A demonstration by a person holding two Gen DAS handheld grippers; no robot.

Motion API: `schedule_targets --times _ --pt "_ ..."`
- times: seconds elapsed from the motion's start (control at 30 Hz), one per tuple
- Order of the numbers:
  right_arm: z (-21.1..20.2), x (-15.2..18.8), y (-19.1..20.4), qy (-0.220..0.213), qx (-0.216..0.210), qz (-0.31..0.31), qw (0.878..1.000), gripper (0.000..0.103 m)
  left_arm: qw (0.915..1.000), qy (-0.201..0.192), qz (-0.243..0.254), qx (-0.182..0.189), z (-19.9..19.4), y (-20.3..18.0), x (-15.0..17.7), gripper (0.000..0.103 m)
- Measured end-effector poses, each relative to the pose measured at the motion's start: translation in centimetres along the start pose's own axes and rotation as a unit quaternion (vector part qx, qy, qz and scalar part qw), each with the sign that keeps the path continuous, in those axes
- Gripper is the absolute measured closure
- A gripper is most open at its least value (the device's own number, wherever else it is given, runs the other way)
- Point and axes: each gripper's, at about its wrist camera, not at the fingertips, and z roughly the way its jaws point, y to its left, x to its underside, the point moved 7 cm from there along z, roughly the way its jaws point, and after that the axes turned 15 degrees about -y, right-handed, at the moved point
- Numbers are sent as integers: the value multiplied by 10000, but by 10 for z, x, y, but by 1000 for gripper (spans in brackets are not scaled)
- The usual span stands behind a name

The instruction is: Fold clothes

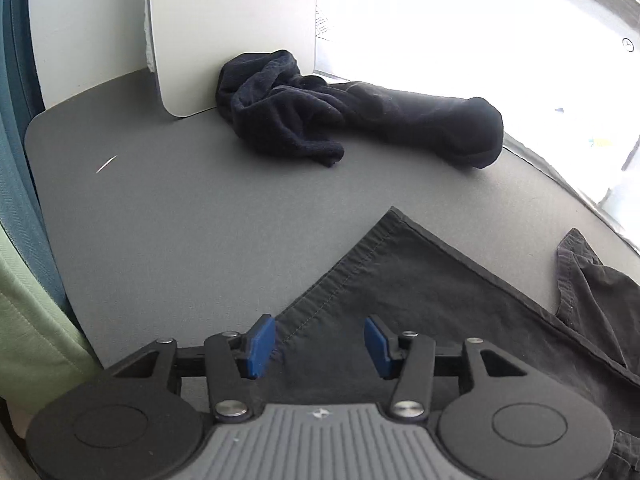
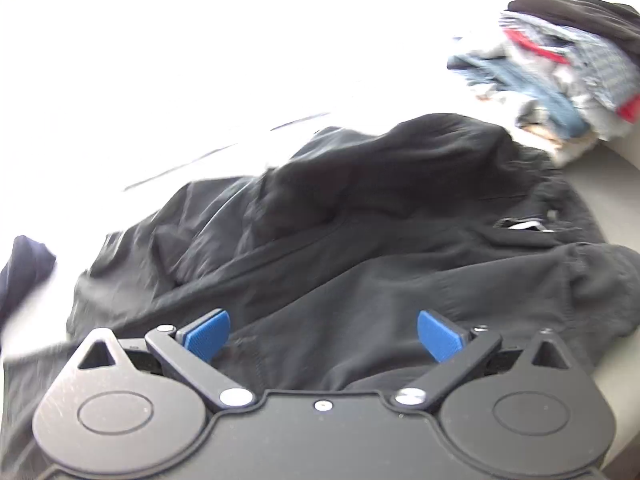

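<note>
A dark grey woven garment with stitched hems (image 1: 420,300) lies on the grey matte tabletop (image 1: 180,220). In the left wrist view one flat panel of it ends in a squared corner that points away from the camera, toward the far side of the table; its hemmed edge with a visible line of stitching runs from that corner down and leftward to the left gripper (image 1: 318,346), and the other edge runs down to the right. A second, creased flap of the same cloth shows at the right edge. In the right wrist view the garment (image 2: 360,240) is rumpled, with a raised fold across its far part; its long axis runs roughly left to right across the picture, and a small white label shows near its right end.

The left gripper's blue pads (image 1: 260,346) stand apart, with the hemmed edge lying just beside the left one; nothing is clamped. The right gripper (image 2: 322,340) hangs over the middle of the cloth with its blue pads (image 2: 208,334) spread wide, holding nothing.

Farther off, a crumpled navy knit garment (image 1: 320,116) lies against a white rounded upright panel (image 1: 232,32) at the back of the table. A heap of mixed clothes in blue, white and red (image 2: 560,72) sits beyond the dark garment's right end, blurred.
</note>
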Motion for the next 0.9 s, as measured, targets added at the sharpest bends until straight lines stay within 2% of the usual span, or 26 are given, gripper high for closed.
schedule_targets --times 0.07,0.13,0.17,0.2,0.27,0.3,0.43,0.53,0.57,0.6,0.63,0.67,0.7,0.8,0.9 --pt "-2 -9 -45 -154 573 497 9970 1 9995 184 100 243 1 -26 15 51" --pt "-1 -8 -92 -161 1109 943 9892 3 9979 382 295 441 1 -51 36 45" --pt "0 -4 -112 -109 1303 1144 9848 8 9965 483 387 570 1 -62 46 41" --pt "2 1 -128 -49 1431 1323 9808 17 9944 601 475 728 1 -72 58 33" --pt "7 14 -161 91 1694 1605 9724 24 9896 814 648 993 0 -91 80 27" --pt "9 21 -176 163 1826 1742 9675 24 9885 859 729 1009 1 -95 87 25" --pt "20 31 -201 168 2006 2077 9572 24 9872 839 980 936 4 -103 95 15" --pt "29 30 -207 92 2046 2297 9515 18 9871 862 987 925 6 -105 97 5" --pt "32 28 -207 39 2028 2344 9507 22 9865 858 1060 905 7 -107 99 4" --pt "37 25 -207 22 1923 2383 9520 39 9857 844 1178 860 7 -109 101 3" --pt "40 21 -208 8 1829 2432 9526 50 9847 827 1305 809 7 -111 103 2" --pt "43 17 -208 -7 1743 2483 9529 70 9842 806 1382 759 7 -113 105 1" --pt "46 13 -209 -23 1656 2535 9531 82 9851 786 1346 724 8 -113 105 0" --pt "42 -7 -217 -278 1751 2466 9528 87 9853 859 1292 713 10 -111 103 0" --pt "45 -3 -223 -112 1945 2082 9585 87 9837 949 1341 733 11 -111 102 0"
